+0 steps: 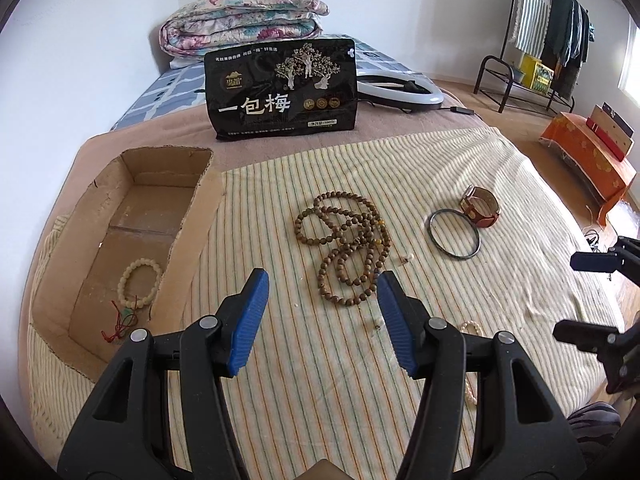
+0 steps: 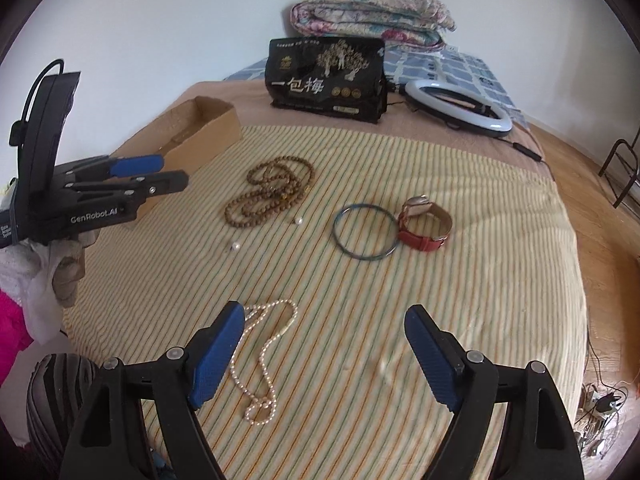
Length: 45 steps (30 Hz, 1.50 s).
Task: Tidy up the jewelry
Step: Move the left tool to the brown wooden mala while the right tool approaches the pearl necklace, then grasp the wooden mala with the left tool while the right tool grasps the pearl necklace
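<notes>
Left gripper (image 1: 322, 308): jaws spread, nothing btwn the blue pads; hangs over the striped cloth (image 1: 500, 184), tips just short of the brown bead strand.
Right gripper (image 2: 324, 344): jaws spread wide, empty; angled down at the cloth, left pad just beside the pearl necklace, not touching it as far as I can tell.
Brown bead strand (image 1: 346, 248): loose coils heaped mid-cloth, btwn the box and the bangle.
Pearl necklace (image 2: 266, 356): lies on the cloth near the front edge, a tangled loop running toward the right gripper's left finger.
Bangle (image 1: 455, 233): thin dark ring, flat on the cloth, right of the beads, touching or just beside the watch.
Watch (image 1: 482, 206): reddish-brown strap, buckled in a loop, standing on its side.
Loose pearls (image 2: 298, 221): two single ones on the cloth near the bead strand, apart from each other.
Cardboard box (image 1: 192, 232): open-topped, at the cloth's left edge.
Pale bead bracelet (image 1: 138, 286): inside the box, on its floor w/ a bit of red cord next to it.
Black snack bag (image 1: 280, 88): upright behind the cloth.
Ring light (image 2: 460, 110): flat on the bed, right of the bag.
Folded quilt (image 1: 244, 16): far end by the wall.
</notes>
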Each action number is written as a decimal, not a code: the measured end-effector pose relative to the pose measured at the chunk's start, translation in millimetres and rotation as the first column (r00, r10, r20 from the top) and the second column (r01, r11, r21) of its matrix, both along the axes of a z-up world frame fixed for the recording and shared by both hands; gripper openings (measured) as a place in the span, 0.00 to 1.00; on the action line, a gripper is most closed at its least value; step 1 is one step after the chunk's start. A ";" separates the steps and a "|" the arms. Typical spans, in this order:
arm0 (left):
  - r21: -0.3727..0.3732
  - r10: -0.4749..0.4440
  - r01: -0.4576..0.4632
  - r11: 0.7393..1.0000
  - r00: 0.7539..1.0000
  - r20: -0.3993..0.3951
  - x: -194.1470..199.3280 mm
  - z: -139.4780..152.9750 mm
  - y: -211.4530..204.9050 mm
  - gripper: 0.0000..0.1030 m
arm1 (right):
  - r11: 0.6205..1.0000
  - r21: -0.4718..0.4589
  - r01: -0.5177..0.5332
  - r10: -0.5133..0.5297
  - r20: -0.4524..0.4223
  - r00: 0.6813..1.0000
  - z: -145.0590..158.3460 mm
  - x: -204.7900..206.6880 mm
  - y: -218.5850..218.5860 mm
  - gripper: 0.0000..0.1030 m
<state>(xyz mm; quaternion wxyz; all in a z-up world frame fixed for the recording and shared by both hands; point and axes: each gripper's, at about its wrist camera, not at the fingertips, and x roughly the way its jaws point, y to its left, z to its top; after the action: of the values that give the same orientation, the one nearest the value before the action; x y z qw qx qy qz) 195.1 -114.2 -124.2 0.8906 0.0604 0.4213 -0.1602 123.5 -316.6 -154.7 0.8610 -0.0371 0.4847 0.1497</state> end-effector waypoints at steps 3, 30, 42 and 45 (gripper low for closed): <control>0.001 -0.010 0.010 1.000 1.000 -0.015 6.0 -7.2 -4.7 0.56 | 0.998 -0.016 -0.058 0.058 -0.045 0.997 -13.5 2.3 13.5 0.82; 0.081 -0.079 0.091 0.992 0.986 -0.144 65.5 -83.0 -50.8 0.56 | 0.949 -0.226 -0.218 0.187 -0.153 0.970 -77.0 8.8 58.0 0.78; 0.069 -0.085 0.097 0.993 0.985 -0.151 94.8 -90.4 -63.2 0.73 | 0.967 -0.197 -0.162 0.138 -0.132 0.982 -72.0 11.5 42.9 0.57; 0.056 -0.080 0.089 0.994 0.986 -0.146 97.8 -91.7 -63.9 0.62 | 0.971 -0.172 -0.163 0.141 -0.137 0.981 -71.8 10.2 43.4 0.50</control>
<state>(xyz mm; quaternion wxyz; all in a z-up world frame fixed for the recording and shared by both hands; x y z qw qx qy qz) 292.9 -178.1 -215.9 0.8481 0.0941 0.4861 -0.1886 133.7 -273.2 -226.5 0.8083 -0.1438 0.5443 0.1722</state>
